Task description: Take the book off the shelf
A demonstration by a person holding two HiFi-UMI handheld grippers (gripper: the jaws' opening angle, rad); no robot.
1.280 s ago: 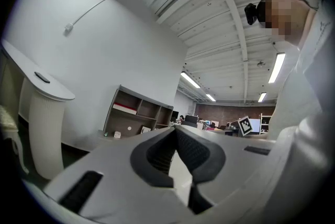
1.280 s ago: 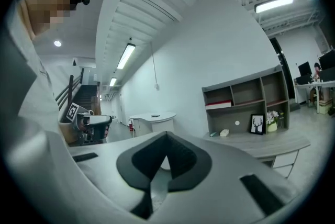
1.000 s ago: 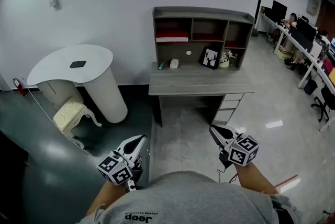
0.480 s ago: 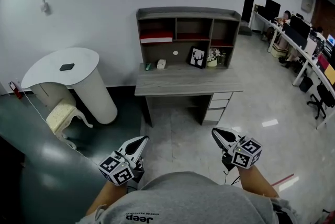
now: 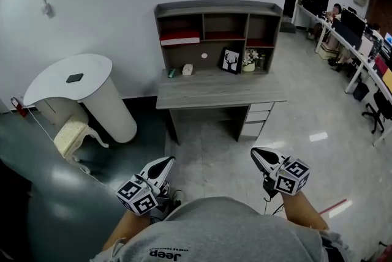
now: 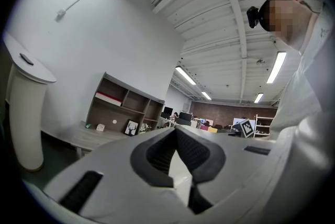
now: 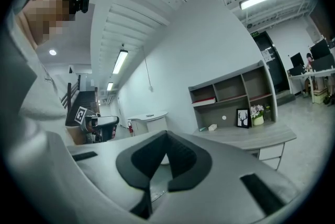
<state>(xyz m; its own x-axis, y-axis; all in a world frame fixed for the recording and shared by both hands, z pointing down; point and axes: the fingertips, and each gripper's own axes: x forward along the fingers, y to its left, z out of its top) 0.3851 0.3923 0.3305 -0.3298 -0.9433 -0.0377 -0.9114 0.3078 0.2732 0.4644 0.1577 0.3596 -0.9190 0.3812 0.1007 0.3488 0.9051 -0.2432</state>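
Note:
A red and white book lies flat in the top left compartment of the grey desk hutch; it also shows as the book and the book in the gripper views. My left gripper is held low near my body, far from the desk, jaws shut and empty. My right gripper is likewise held low at the right, shut with nothing in it. Both point toward the desk.
A framed deer picture, a flower pot and small items stand on the desk. A white rounded counter and a cream stool are at left. Office desks with monitors run along the right.
The desk and hutch have drifted left and slightly up in the head view as the view shifted. Both grippers stay low and shut.

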